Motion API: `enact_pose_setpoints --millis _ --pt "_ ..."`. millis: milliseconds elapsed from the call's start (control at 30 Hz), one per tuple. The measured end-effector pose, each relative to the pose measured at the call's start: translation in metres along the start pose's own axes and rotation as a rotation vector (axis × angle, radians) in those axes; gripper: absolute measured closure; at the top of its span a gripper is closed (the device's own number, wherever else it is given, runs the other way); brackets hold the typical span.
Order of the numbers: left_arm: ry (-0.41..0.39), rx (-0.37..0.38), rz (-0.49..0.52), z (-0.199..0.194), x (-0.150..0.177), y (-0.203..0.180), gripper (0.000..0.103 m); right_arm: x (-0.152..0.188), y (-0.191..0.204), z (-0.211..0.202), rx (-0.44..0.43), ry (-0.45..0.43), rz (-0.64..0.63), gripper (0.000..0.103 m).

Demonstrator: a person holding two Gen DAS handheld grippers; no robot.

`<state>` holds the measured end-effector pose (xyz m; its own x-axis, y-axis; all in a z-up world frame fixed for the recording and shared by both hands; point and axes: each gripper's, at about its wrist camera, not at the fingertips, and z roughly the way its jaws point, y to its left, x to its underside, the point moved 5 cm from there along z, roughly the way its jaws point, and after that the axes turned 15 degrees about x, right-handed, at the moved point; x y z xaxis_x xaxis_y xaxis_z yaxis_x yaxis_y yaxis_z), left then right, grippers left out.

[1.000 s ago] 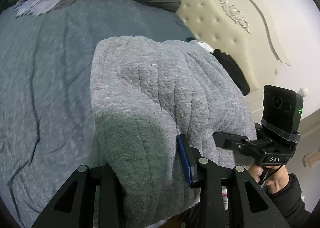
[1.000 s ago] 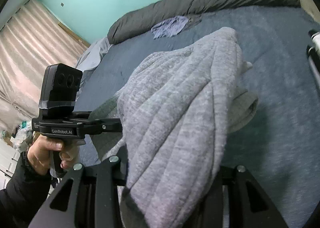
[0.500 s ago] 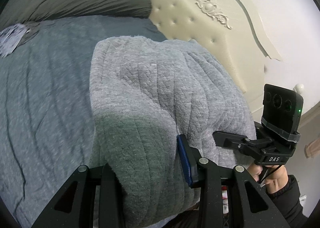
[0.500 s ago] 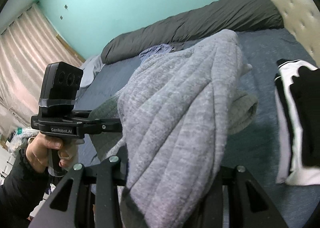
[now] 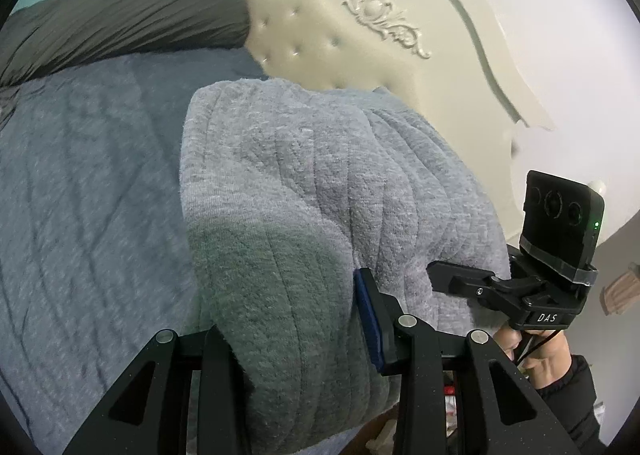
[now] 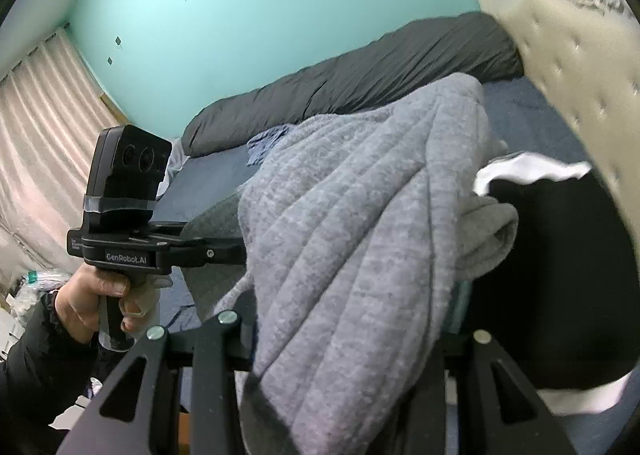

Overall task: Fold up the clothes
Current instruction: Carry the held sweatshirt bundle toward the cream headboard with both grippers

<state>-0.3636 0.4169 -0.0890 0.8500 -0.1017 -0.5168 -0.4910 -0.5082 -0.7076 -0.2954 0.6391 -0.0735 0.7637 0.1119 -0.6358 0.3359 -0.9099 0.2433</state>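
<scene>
A folded grey knitted sweater (image 5: pixel 320 183) hangs in the air above the bed, held from both sides. My left gripper (image 5: pixel 292 319) is shut on its thick near edge, the blue-padded fingertip (image 5: pixel 366 307) pressing into the cloth. In the right wrist view the same sweater (image 6: pixel 360 235) bulges out of my right gripper (image 6: pixel 340 331), which is shut on it. A hand holds the left gripper (image 6: pixel 236 251) at that view's left, its fingers buried in the cloth. The right gripper (image 5: pixel 440 271) enters the sweater from the right in the left wrist view.
A folded black-and-white garment stack (image 6: pixel 552 255) lies right beside the sweater, against the cream tufted headboard (image 5: pixel 360 43). The blue-grey bed cover (image 5: pixel 88 175) spreads to the left. A dark rolled duvet (image 6: pixel 360 75) and a small crumpled blue cloth (image 6: pixel 268 143) lie along the turquoise wall.
Both grippers have carried the sweater sideways toward the headboard. The black-and-white stack has come close on the right; the grip on the sweater is unchanged.
</scene>
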Motion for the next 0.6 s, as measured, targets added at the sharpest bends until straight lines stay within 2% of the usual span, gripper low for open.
enact_pose_setpoints --millis 133,400,600 --pt "-0.013 0.017 0.005 0.028 -0.028 -0.017 0.065 -0.02 -0.029 -0.019 0.016 -0.012 -0.026 0.063" --pt "-0.018 0.044 -0.012 0.097 -0.061 -0.034 0.065 -0.045 -0.085 -0.029 0.037 0.008 -0.056 0.063" --pt "-0.025 0.057 -0.055 0.148 -0.067 -0.028 0.065 -0.037 -0.124 -0.021 0.045 0.061 -0.083 0.063"
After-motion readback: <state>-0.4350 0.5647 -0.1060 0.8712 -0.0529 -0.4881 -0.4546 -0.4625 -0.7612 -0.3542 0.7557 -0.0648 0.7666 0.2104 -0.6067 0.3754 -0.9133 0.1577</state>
